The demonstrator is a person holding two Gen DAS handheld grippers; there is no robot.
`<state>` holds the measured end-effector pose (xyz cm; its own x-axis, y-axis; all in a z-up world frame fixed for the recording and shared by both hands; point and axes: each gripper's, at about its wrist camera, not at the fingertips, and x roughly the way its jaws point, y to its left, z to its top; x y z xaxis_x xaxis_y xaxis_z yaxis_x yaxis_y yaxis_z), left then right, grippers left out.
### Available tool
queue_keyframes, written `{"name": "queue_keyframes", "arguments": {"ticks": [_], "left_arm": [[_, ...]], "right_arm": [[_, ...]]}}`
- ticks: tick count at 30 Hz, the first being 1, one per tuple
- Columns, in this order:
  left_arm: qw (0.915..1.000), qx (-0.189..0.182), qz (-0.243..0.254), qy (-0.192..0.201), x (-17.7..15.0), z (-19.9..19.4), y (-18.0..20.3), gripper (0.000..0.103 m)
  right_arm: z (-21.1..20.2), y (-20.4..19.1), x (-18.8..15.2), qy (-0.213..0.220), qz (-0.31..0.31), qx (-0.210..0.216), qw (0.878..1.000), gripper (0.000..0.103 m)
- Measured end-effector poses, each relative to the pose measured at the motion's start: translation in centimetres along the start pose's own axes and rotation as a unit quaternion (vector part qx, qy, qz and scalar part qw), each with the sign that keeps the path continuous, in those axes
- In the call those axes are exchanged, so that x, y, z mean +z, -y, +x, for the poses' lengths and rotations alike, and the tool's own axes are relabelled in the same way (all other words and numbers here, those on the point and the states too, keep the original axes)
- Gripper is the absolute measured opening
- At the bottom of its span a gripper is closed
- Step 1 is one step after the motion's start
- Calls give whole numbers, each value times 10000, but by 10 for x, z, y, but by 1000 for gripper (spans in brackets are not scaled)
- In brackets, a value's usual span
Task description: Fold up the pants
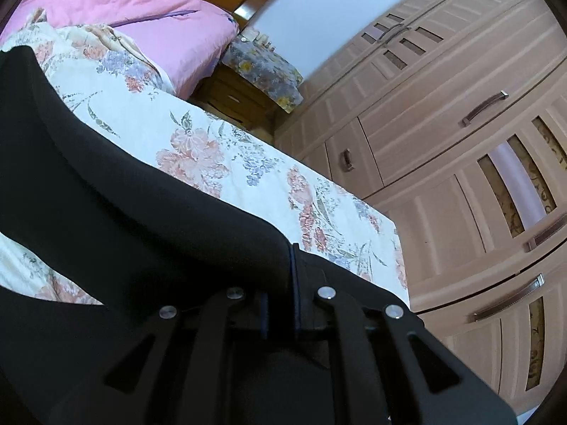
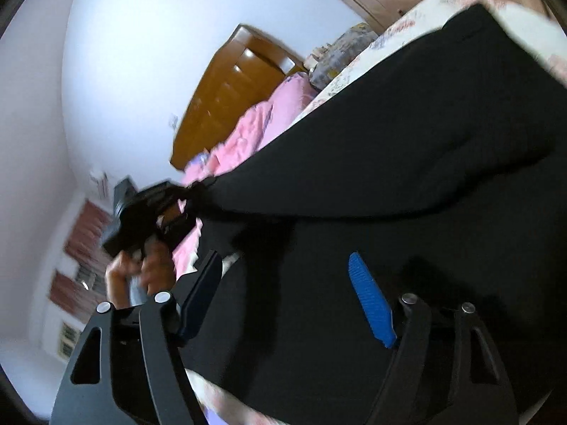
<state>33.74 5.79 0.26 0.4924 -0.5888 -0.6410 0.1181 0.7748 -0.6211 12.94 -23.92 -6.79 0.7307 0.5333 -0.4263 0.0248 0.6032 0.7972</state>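
While black pants (image 1: pixel 106 184) drape across the floral bedsheet (image 1: pixel 219 156), left gripper (image 1: pixel 294 265) pinches an edge and lifts it.
Pants lie on the bed, one end raised off the sheet and stretched toward the left gripper, whose jaws are closed tight on the fabric; right view shows it in a hand (image 2: pixel 138 269), cloth pulled to a peak. Right gripper (image 2: pixel 283 283) hovers over the dark cloth, jaws wide apart, blue pads (image 2: pixel 368 301) clear of the fabric, gripping nothing. To do the fold well, probably: keep the left pinch firm, bring the right down onto the matching edge, clamp before carrying over, keep both edges level so layers stack without wrinkles. Pink quilt (image 1: pixel 134 7) sits beyond, wardrobe (image 1: pixel 443 148) beside the bed.
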Motion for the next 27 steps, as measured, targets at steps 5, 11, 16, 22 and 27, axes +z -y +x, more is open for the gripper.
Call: {"name": "queue_keyframes", "arguments": {"ticks": [5,11,16,22,27], "left_arm": [[9999,-103,-34,-55,-7,-11,-2,9],[9996,-277,-75,-69,-21,-25,-15,9],[9986,-303,-342,-273,-35,-4,-38,11],[9955,148,-906,215,-23,2,-74,55],[9923,203,-1141,439,6,-3,-103,20]], "right_arm": [[45,4,7,447,609,-714,9946,73],[9,38,10,1605,1525,-997,9701,46],[-17,61,2,1890,1545,-1107,9634,13],[-26,36,11,1919,885,-1120,9710,12],[-35,41,19,1862,762,-1004,9744,12]]}}
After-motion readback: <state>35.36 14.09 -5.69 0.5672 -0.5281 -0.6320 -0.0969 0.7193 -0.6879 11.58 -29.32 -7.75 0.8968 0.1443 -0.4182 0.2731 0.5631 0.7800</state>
